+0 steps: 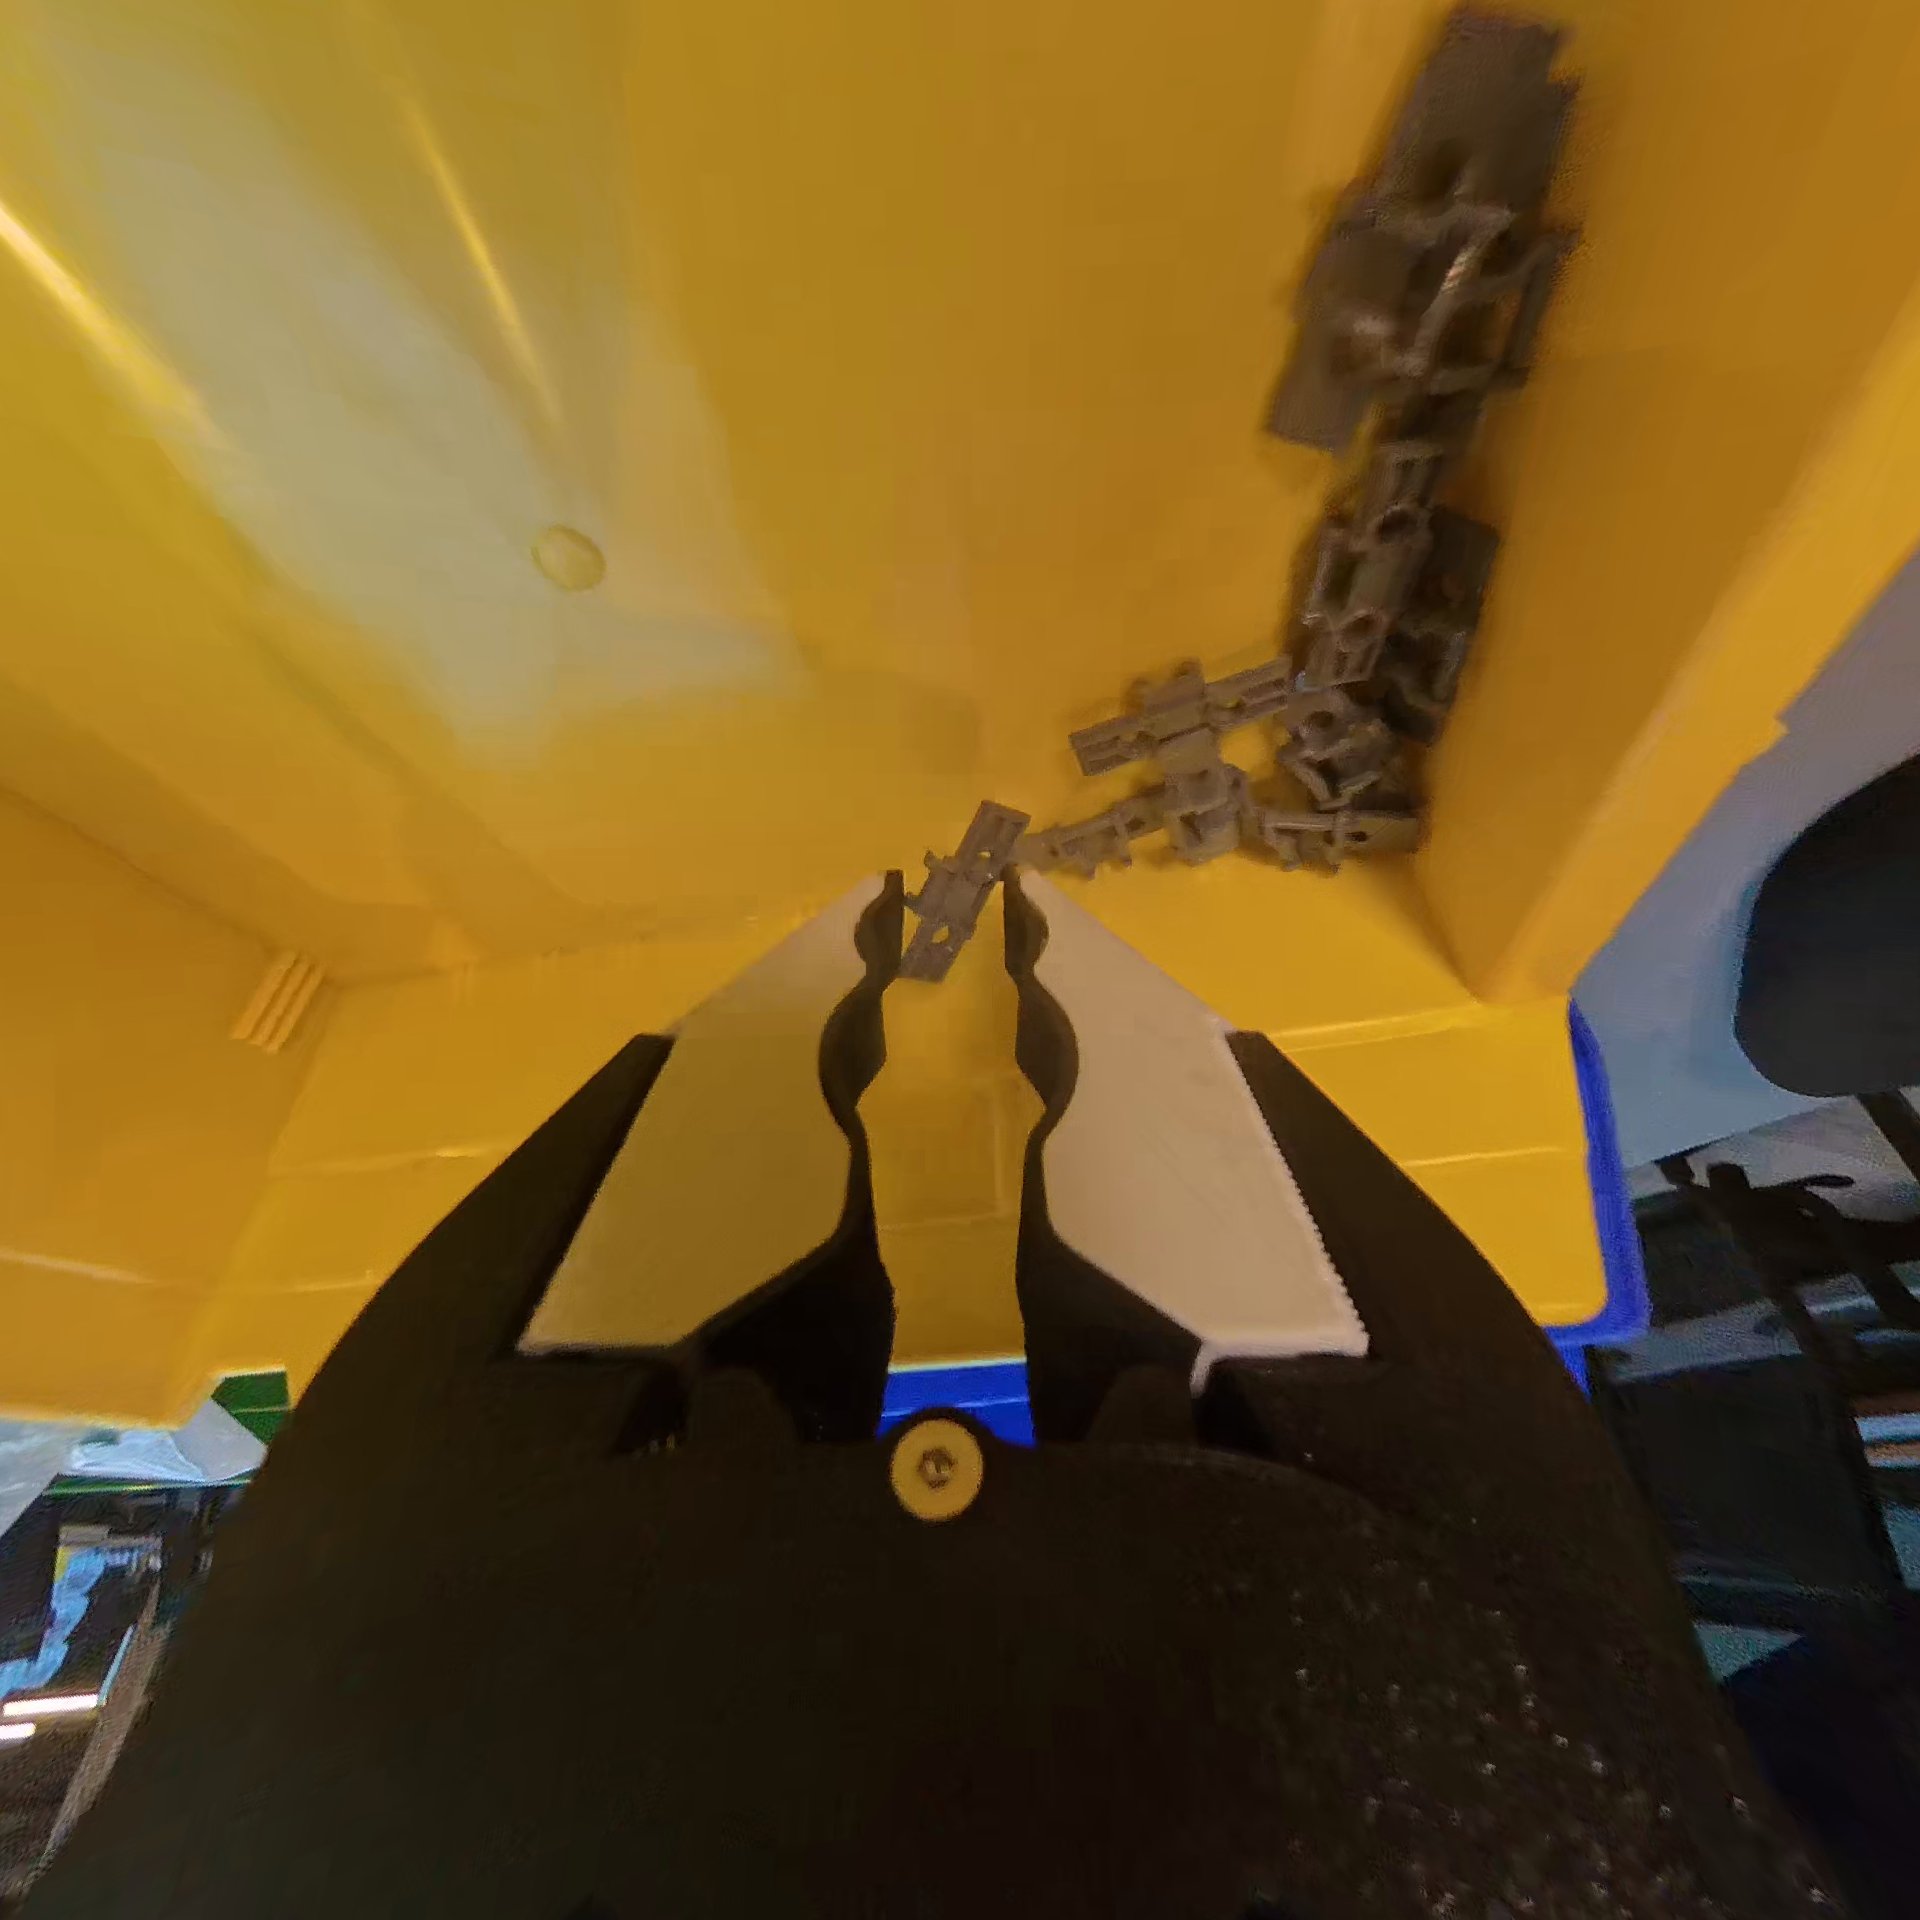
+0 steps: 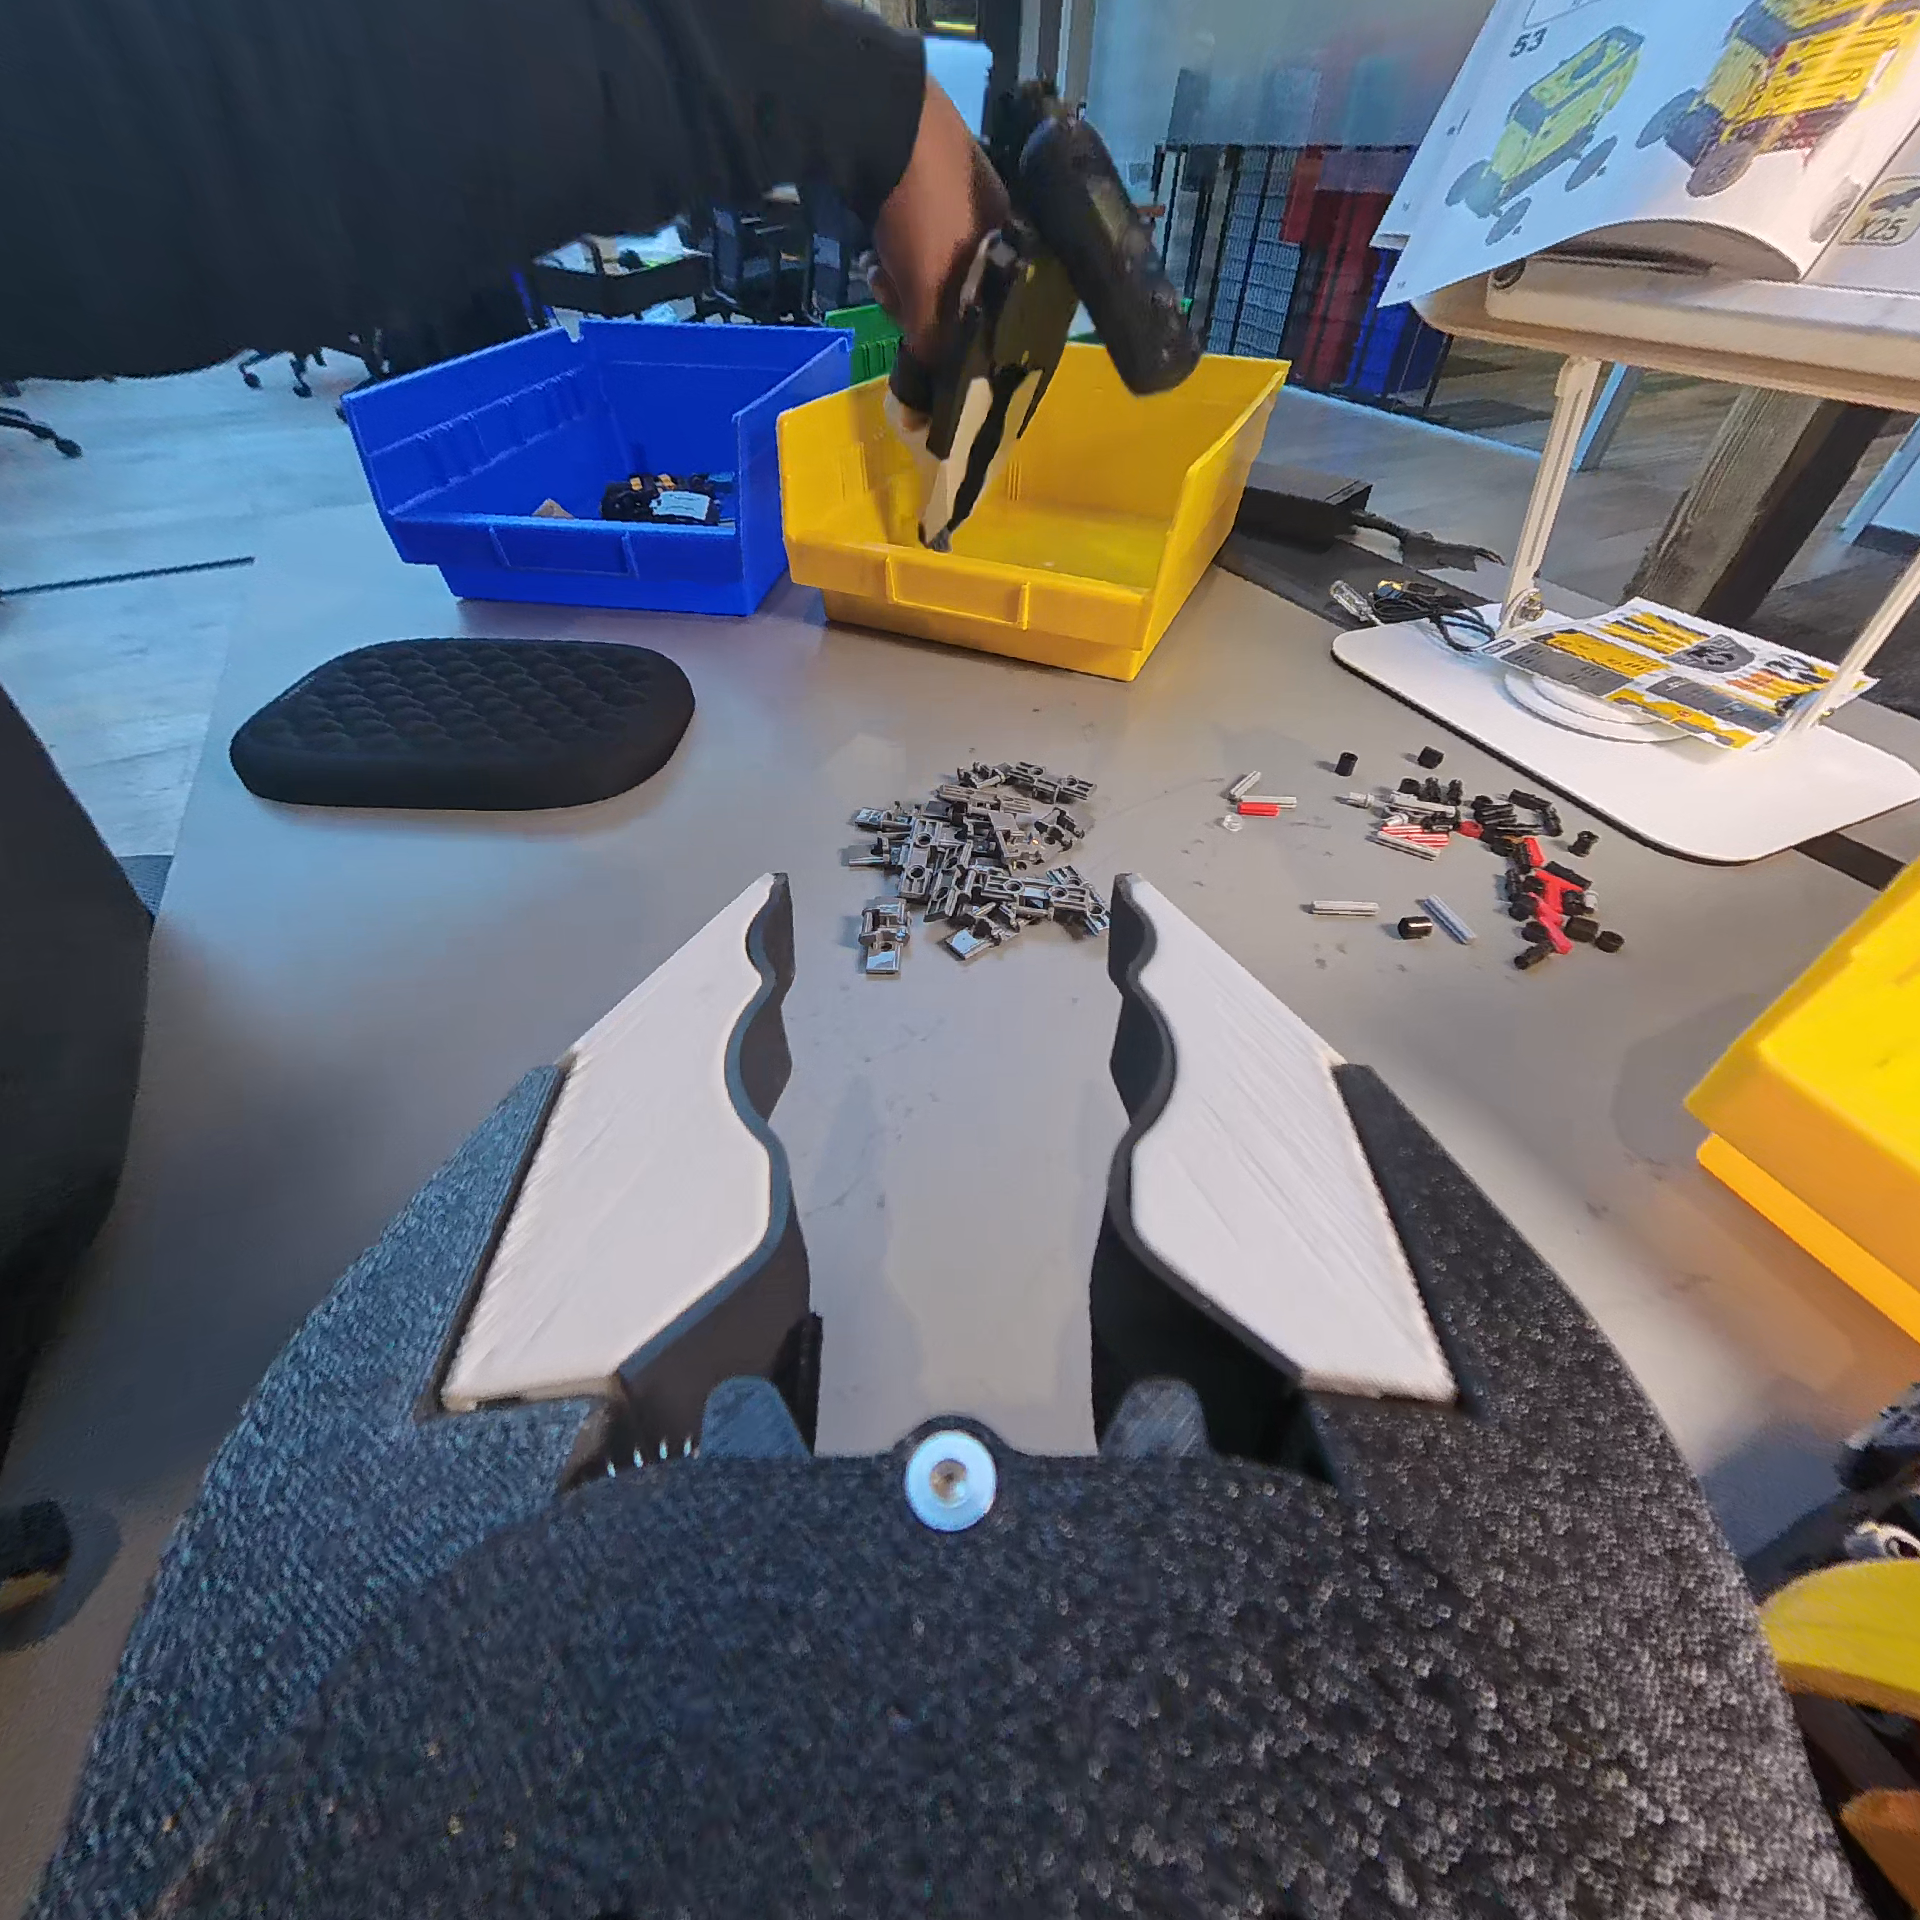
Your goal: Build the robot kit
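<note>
In the left wrist view my left gripper (image 1: 948, 888) reaches into a yellow bin (image 1: 727, 416) and is shut on a small grey plastic piece (image 1: 940, 935), which sits tilted between the fingertips. A string of similar grey pieces (image 1: 1340, 675) lies along the bin's right corner. In the right wrist view the left gripper (image 2: 940, 535) shows tip-down in the yellow bin (image 2: 1039, 613), held by a person's hand. My right gripper (image 2: 951, 888) is open and empty, low over the grey table, just short of a pile of grey pieces (image 2: 977, 857).
A blue bin (image 2: 582, 561) stands left of the yellow one. A black pad (image 2: 462, 722) lies at the left. Small red and black parts (image 2: 1507, 862) lie at the right. A white stand (image 2: 1662, 769) holds a booklet (image 2: 1704, 125). Another yellow bin (image 2: 1829, 1122) is at the right edge. One gripper's finger ends stand about 45 cm off the other's.
</note>
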`<move>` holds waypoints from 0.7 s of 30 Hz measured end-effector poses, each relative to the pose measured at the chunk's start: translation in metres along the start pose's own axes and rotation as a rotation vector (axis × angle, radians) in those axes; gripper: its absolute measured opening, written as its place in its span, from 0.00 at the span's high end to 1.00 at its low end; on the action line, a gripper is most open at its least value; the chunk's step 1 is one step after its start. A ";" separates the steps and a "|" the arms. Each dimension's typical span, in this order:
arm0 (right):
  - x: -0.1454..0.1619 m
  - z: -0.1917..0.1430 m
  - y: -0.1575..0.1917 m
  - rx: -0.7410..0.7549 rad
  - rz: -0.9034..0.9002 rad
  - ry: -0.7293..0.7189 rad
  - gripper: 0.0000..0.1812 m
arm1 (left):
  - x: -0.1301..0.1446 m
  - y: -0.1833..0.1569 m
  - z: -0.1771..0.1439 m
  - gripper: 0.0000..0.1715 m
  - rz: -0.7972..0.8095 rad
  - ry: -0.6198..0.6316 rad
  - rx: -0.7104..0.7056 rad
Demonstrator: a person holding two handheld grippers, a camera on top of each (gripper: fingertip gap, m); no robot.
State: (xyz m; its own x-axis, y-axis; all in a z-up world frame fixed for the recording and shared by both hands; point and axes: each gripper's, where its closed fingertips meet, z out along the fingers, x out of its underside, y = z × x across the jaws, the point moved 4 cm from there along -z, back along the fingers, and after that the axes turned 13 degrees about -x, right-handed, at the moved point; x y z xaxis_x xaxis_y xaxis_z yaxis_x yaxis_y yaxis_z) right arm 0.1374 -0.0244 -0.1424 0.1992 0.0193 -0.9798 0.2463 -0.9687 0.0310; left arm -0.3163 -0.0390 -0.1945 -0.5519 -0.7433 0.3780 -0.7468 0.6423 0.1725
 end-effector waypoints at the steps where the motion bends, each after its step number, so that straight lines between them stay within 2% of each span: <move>1: 0.000 0.000 0.000 -0.001 -0.001 0.001 0.66 | -0.004 -0.002 -0.012 0.90 0.006 -0.052 -0.006; 4: 0.000 0.001 0.000 -0.003 -0.001 0.004 0.66 | -0.025 -0.023 -0.061 0.90 0.049 -0.278 -0.005; 7: 0.001 0.001 0.000 -0.005 -0.002 0.008 0.66 | -0.057 -0.072 -0.113 0.90 0.166 -0.550 0.066; 10: 0.001 0.002 0.001 -0.005 -0.007 0.013 0.66 | -0.093 -0.128 -0.131 0.90 0.303 -0.725 0.167; 13: 0.001 0.002 0.001 0.000 -0.007 0.013 0.66 | -0.126 -0.162 -0.120 0.89 0.376 -0.778 0.209; 16: 0.000 0.001 0.000 0.003 -0.007 0.005 0.66 | -0.144 -0.172 -0.109 0.89 0.399 -0.773 0.191; 18: 0.000 0.000 0.001 0.003 -0.008 0.002 0.66 | -0.144 -0.167 -0.114 0.85 0.384 -0.787 0.175; 21: 0.000 0.001 0.002 -0.004 -0.014 0.006 0.66 | -0.125 -0.145 -0.129 0.82 0.327 -0.788 0.143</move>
State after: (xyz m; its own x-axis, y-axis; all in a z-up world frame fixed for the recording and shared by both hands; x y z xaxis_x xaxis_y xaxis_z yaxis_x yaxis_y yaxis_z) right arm 0.1372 -0.0264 -0.1424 0.2016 0.0344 -0.9789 0.2525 -0.9674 0.0180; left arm -0.0913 -0.0145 -0.1497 -0.8039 -0.4724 -0.3614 -0.5159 0.8562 0.0286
